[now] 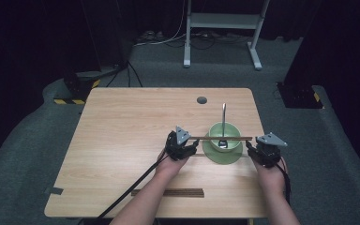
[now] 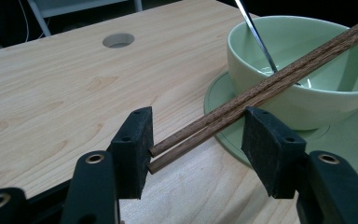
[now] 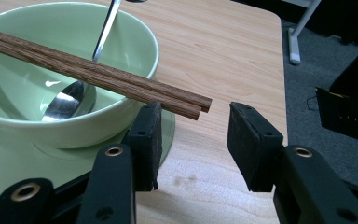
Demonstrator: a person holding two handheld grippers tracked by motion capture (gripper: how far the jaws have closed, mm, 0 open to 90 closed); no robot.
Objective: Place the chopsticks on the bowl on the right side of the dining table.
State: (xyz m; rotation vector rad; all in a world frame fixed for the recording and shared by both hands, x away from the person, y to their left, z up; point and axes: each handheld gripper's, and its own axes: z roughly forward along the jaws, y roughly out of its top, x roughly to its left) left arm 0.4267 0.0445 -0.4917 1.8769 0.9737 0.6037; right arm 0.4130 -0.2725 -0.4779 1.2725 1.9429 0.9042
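A pair of brown wooden chopsticks (image 1: 221,138) (image 2: 279,79) (image 3: 98,72) lies side by side across the rim of a pale green bowl (image 1: 232,129) (image 2: 307,102) (image 3: 51,126). The bowl stands on a matching saucer (image 1: 211,154) (image 2: 349,144) (image 3: 9,172), and a metal spoon (image 1: 223,112) (image 2: 256,35) (image 3: 67,100) leans inside it. My left gripper (image 1: 192,145) (image 2: 198,135) is open, with the chopsticks' left ends between its jaws and close to one pad. My right gripper (image 1: 251,147) (image 3: 196,126) is open around their right ends.
A round hole (image 1: 201,100) (image 2: 118,40) sits in the wooden table's far side. A dark wooden strip (image 1: 168,192) lies near the front edge. The table's right edge (image 3: 282,70) is close to my right gripper. A white frame (image 1: 222,21) stands on the floor behind.
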